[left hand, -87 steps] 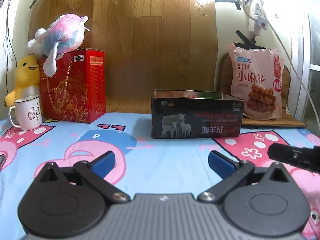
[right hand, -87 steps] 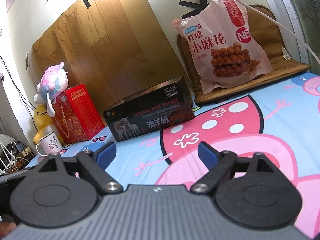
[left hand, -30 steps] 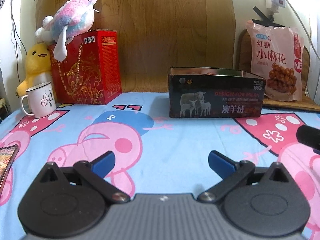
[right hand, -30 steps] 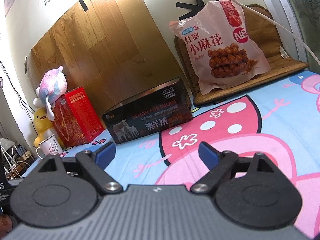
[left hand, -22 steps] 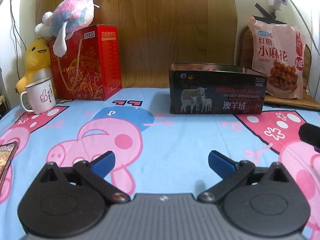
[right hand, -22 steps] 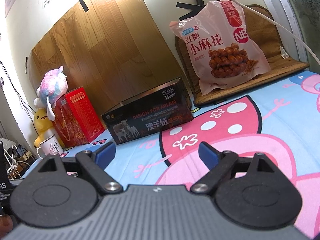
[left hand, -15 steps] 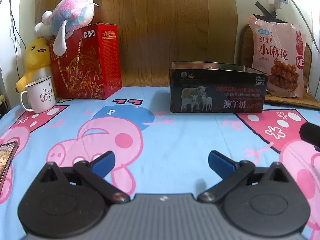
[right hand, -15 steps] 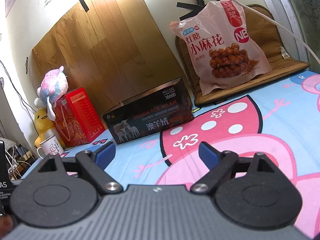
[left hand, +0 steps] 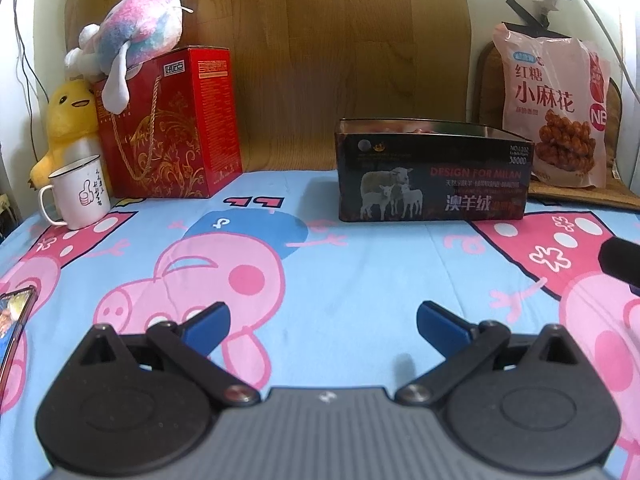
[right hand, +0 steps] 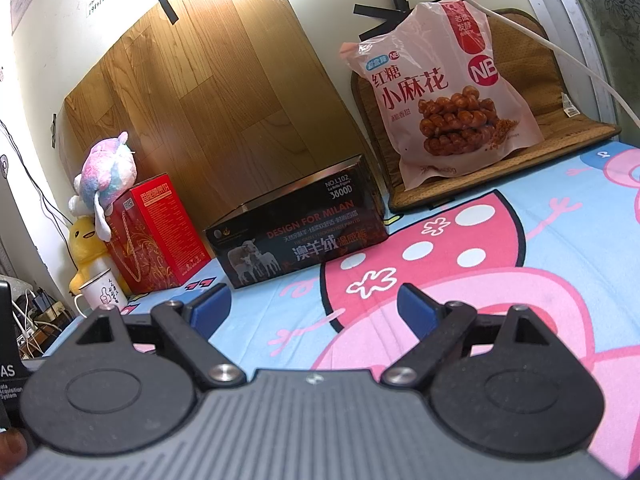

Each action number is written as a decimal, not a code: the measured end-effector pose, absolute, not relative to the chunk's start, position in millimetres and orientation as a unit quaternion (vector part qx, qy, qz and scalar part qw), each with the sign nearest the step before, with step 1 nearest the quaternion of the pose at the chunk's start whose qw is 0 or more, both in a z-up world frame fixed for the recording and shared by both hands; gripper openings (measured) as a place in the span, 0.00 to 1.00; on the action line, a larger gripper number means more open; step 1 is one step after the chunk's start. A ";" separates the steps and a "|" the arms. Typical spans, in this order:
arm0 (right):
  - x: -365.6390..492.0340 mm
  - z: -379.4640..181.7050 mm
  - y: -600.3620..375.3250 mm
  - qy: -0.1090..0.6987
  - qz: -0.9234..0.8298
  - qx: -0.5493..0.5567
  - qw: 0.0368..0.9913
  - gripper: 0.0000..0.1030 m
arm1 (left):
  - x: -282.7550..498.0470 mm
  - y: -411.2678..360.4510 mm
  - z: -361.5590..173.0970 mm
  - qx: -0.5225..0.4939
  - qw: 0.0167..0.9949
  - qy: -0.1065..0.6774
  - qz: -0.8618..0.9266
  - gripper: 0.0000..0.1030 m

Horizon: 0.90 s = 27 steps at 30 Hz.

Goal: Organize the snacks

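A: What does the left wrist view give that the right one lacks?

B: A phone (left hand: 14, 316) at the left edge of the cartoon sheet (left hand: 352, 280), and the tip of a dark object (left hand: 620, 261) at the right edge. It also looks slightly over the rim of the dark box (left hand: 432, 176), where something reddish shows inside; I can't tell what.

A: And the right wrist view?

B: It shows the snack bag (right hand: 444, 88) whole, and the brown mat (right hand: 520, 120) it leans on.

A: Where is the bag relative to the box?

B: To the right of the box and further back, apart from it. It stands upright, long axis vertical, print facing the cameras.

A: The box itself?

B: Long side across the view, sheep picture facing forward. Left of it are the red gift box (left hand: 168, 124) with a plush toy (left hand: 132, 36) on top, a yellow duck (left hand: 68, 120) and a white mug (left hand: 78, 192).

A: The grippers?

B: The left gripper (left hand: 322, 322) and right gripper (right hand: 314, 306) both have fingers spread wide, holding nothing, above the sheet in front of the box.
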State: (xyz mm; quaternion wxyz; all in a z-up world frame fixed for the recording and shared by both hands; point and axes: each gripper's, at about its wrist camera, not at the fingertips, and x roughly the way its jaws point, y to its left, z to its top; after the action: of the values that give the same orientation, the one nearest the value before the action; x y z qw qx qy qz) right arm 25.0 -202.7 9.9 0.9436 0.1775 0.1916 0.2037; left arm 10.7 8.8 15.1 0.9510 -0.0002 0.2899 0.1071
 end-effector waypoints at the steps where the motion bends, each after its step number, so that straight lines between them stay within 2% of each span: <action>1: 25.2 9.9 -202.7 0.191 0.204 0.177 0.944 0.89 | 10.8 9.2 15.0 -0.001 0.951 0.291 0.107 1.00; 27: 25.6 9.6 -202.7 0.192 0.205 0.177 0.943 0.89 | 12.3 9.8 14.3 0.000 0.949 0.296 0.106 1.00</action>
State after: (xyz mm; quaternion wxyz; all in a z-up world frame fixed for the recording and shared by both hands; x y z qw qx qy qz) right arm 25.6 -202.7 9.6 0.9434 0.1774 0.1918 0.2045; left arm 12.3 9.8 14.3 0.9493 -0.0003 0.2960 0.1056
